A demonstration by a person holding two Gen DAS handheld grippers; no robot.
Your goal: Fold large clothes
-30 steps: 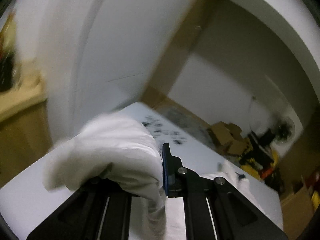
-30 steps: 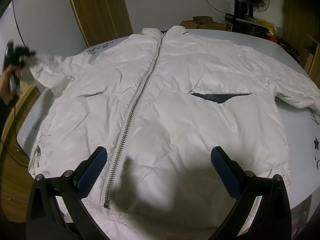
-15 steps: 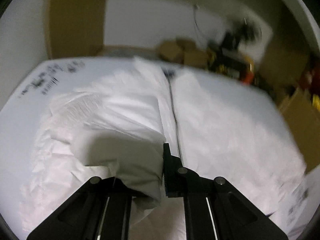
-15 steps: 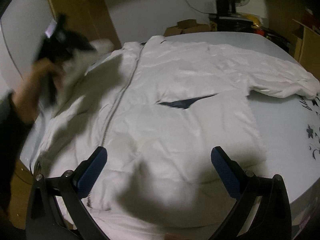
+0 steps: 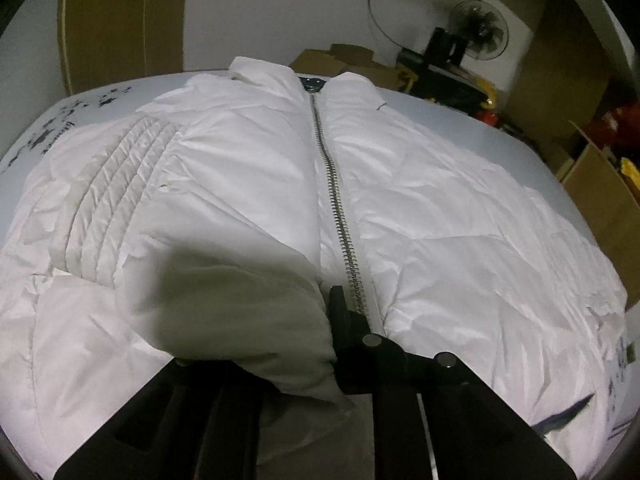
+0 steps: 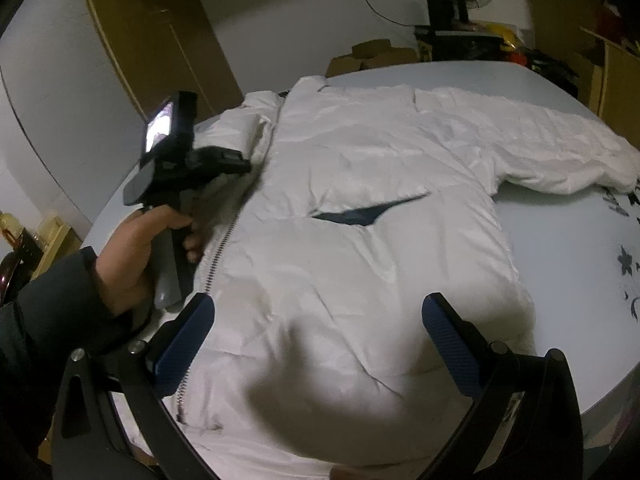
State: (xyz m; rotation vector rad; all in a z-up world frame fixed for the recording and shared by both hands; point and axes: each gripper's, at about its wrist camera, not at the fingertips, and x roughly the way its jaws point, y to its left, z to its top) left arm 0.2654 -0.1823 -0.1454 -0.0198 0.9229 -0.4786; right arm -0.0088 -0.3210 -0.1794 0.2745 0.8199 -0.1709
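A white puffer jacket [image 6: 380,208] lies face up on a round pale table [image 6: 580,264], its metal zipper [image 5: 336,208] running down the middle. My left gripper [image 5: 276,320] is shut on the cuff of the jacket's left sleeve [image 5: 224,280], which lies folded over the chest beside the zipper. In the right wrist view the left gripper [image 6: 224,160] sits over the jacket's left half, held by a hand. My right gripper [image 6: 320,340] is open and empty above the hem. The other sleeve [image 6: 560,160] lies stretched out to the right.
Cardboard boxes [image 5: 340,62] and a black fan [image 5: 478,32] stand behind the table. A wooden door [image 6: 160,32] is at the back left. More boxes [image 5: 600,188] stand to the right. The table has dark flower prints [image 6: 628,260] near its right edge.
My left gripper has swung the sleeve from off the table's left side in over the jacket's chest, up to the zipper. My right gripper stayed open above the hem.
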